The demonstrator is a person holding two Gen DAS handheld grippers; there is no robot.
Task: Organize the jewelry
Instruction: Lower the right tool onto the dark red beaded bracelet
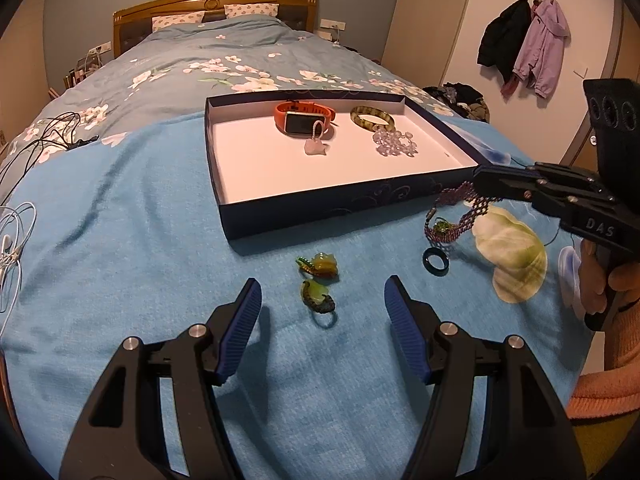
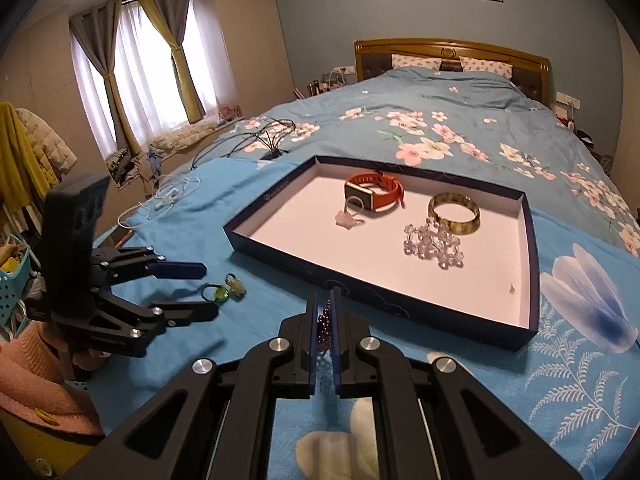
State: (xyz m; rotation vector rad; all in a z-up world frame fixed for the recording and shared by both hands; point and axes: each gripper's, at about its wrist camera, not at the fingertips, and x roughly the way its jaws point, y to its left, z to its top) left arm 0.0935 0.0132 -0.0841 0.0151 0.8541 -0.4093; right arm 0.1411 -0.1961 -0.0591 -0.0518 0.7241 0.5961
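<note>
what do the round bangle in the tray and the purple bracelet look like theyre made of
Bangle: probably polished stone or resin, glossy with mottled green-brown swirls. Purple bracelet, pinched in the right tool: seemingly tiny woven glass or plastic beads, a limp mesh band.

right tool (image 2: 324, 300) clamps purple beaded bracelet (image 2: 322, 326); near box (image 2: 532, 264)

White letters "DAS" stand on the right gripper (image 1: 486, 184), at three o'clock in the left wrist view.

Dim warm light, fisheye-warped, dark corners
</note>
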